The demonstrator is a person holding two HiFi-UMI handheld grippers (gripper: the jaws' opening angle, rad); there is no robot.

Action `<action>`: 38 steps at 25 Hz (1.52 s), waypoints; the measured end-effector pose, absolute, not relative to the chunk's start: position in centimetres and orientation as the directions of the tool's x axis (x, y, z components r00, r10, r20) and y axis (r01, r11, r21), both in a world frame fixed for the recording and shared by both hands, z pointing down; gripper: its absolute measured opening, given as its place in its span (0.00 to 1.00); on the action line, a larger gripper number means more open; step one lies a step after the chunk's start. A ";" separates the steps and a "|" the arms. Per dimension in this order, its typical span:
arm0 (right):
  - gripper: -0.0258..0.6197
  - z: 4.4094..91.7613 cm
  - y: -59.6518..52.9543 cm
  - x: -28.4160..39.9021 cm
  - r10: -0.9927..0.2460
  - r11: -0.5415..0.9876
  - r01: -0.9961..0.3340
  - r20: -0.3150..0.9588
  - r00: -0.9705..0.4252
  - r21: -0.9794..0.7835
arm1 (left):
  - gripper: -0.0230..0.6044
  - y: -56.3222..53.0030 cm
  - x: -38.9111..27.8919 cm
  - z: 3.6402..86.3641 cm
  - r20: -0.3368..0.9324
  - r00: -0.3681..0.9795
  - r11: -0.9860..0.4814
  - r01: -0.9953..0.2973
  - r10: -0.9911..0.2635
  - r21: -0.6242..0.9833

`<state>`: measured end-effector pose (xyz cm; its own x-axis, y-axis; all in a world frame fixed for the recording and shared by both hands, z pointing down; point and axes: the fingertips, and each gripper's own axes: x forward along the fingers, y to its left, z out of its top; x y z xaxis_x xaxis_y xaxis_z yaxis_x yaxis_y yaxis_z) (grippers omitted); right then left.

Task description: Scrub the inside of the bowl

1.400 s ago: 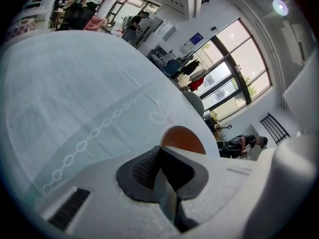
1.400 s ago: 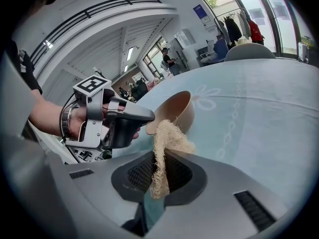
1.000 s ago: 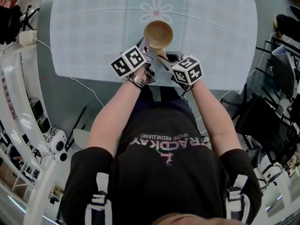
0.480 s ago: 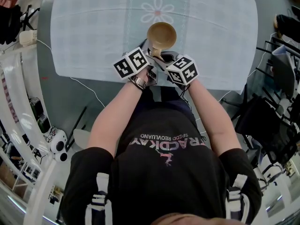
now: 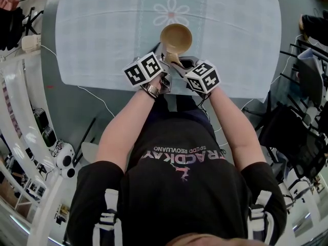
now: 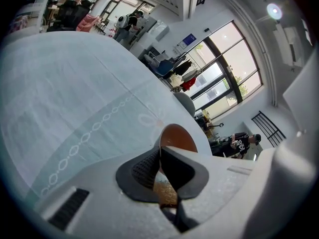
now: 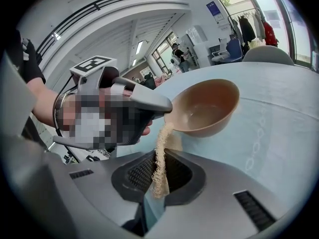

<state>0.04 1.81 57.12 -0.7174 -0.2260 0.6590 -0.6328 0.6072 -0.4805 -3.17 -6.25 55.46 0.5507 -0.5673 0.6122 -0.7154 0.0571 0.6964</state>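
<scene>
Looking down through the head view, I found the wooden bowl [image 5: 176,38] out over the pale tablecloth [image 5: 102,29], just this side of its flower motif [image 5: 170,12], with both tools crowded at its near rim. The left gripper [image 5: 164,52] reached it from the left and the right gripper [image 5: 178,62] sat just beside it, angled toward the same edge. Through the left gripper view, the jaws were pressed together on the bowl's rim, with brown wood showing between the dark pads and the bowl's curve rising beyond them. I judged that the hold was firm and the steadying part of the job was in place. In the right gripper view, the jaws were pinched on a strip of loofah scrubber [image 7: 160,158]. It stood up out of them, and its tip reached the bowl's rim right where the left tool clamped it. The bowl was tipped so that I saw its inside, which looked smooth and bare, with no suds or dirt that I could make out. I could not tell whether its base rested on the cloth. The loofah was at the lip and not down in the hollow, so I judged that the scrubbing of the inside was mostly left to do: the strip needed to go in and work round the wall and bottom.
</scene>
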 end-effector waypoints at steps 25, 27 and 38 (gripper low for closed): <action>0.09 55.2 -2.5 9.2 -0.438 0.457 -0.788 0.667 -0.603 -0.413 | 0.07 -5.8 -3.3 55.4 0.670 0.524 -0.118 -0.825 -0.526 0.552; 0.09 55.0 -3.1 8.9 -0.443 0.474 -0.791 0.671 -0.594 -0.387 | 0.07 -5.4 -3.3 55.8 0.678 0.521 -0.126 -0.830 -0.518 0.543; 0.09 54.3 -4.7 12.5 -0.586 0.357 -0.879 0.657 -0.474 -0.315 | 0.07 -6.2 -2.1 56.6 0.719 0.534 -0.302 -0.845 -0.445 0.441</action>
<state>12.52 -4.70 54.32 -0.4736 -0.5860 0.6575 -0.8793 0.3568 -0.3154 -2.12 -6.17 56.64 0.5345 -0.4449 0.7186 -0.8449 -0.3021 0.4414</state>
